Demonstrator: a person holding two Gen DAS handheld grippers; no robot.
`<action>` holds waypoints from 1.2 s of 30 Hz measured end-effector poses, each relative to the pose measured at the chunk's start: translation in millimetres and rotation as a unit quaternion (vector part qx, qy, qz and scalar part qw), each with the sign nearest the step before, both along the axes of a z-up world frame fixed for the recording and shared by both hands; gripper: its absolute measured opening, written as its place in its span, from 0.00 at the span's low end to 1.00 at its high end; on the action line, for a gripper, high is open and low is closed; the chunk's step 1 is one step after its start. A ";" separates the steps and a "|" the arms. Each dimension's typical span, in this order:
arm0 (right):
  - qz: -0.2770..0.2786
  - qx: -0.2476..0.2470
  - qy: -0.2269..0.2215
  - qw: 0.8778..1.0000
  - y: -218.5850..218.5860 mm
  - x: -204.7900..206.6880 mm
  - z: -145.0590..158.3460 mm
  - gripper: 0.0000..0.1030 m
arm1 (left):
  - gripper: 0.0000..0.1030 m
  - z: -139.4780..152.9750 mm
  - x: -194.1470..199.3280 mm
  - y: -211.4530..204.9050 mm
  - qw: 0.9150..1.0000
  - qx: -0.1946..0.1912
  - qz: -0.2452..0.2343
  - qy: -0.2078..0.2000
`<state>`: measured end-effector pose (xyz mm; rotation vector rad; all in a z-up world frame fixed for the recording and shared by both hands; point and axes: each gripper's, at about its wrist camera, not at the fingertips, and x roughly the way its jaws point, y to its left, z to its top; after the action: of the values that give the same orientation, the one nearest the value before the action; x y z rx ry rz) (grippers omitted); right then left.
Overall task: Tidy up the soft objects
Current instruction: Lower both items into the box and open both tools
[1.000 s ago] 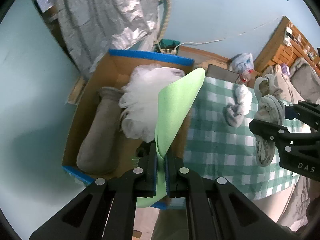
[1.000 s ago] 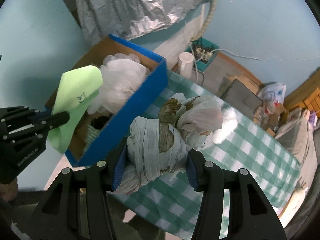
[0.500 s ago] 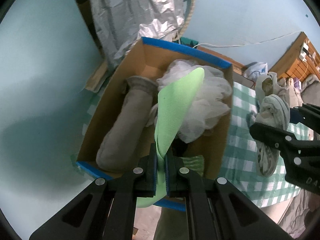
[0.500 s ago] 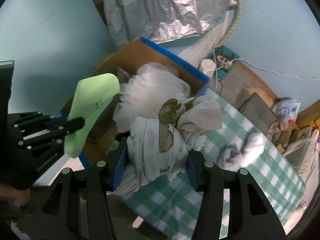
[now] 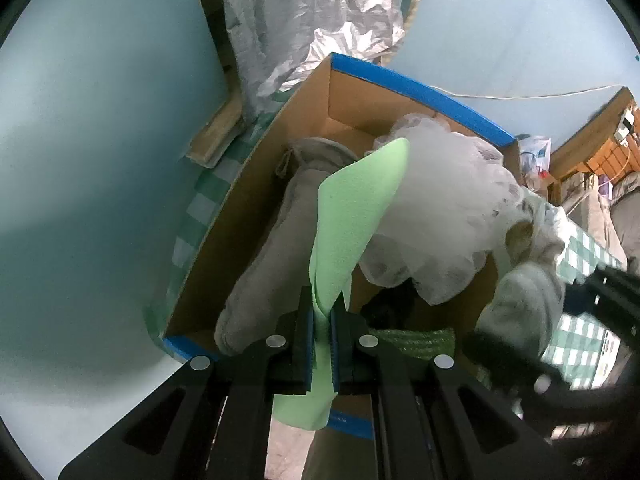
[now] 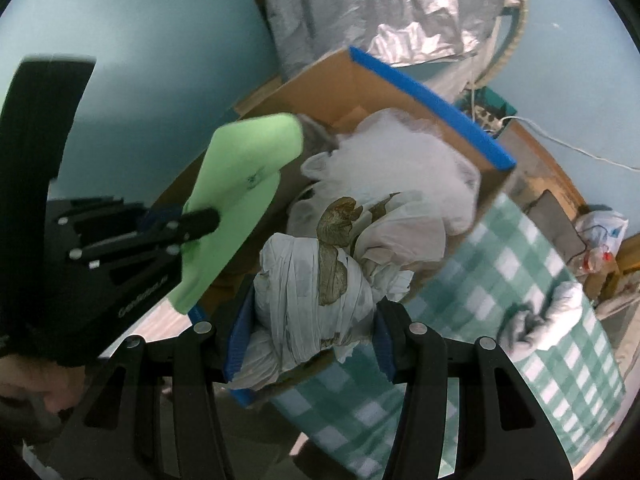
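Note:
My left gripper (image 5: 321,312) is shut on a thin green foam sheet (image 5: 356,216) and holds it above the open cardboard box (image 5: 360,92) with blue edges. The box holds a grey sock-like roll (image 5: 276,256), a white mesh puff (image 5: 448,216) and a green woven item (image 5: 412,338). My right gripper (image 6: 308,336) is shut on a knotted white cloth bundle (image 6: 320,280) with brown patches, held over the box's near right corner. The left gripper with the green sheet (image 6: 236,196) shows at the left of the right wrist view.
The box (image 6: 432,96) stands on a table with a green checked cloth (image 6: 520,280). A grey-white cloth ball (image 6: 548,320) lies on the cloth at the right. Silver foil sheeting (image 5: 320,20) hangs behind the box. Light blue walls surround it.
Both grippers have moved left toward the box. The green sheet now hangs over the box's middle and the white bundle is over its near right corner.

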<state>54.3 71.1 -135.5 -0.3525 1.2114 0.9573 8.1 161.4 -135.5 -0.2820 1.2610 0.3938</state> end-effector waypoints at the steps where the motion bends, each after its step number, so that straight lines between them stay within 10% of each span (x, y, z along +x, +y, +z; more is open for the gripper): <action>1: -0.001 0.001 0.003 1.000 1.3 -0.7 -2.3 0.51 | 0.06 -1.0 0.6 2.2 1.000 0.000 0.000 0.002; 11: -0.004 -0.003 -0.013 1.000 10.6 -5.0 -6.5 0.70 | 0.45 -4.5 -1.2 13.0 1.000 0.001 -0.004 0.005; 36: -0.061 -0.005 -0.036 0.997 -62.8 18.3 16.1 0.71 | 0.55 37.3 0.7 -27.9 0.999 0.033 -0.027 -0.025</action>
<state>72.7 8.4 -119.3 -0.3144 1.1600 0.8271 8.8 133.5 -98.3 -0.2011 1.2017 0.3790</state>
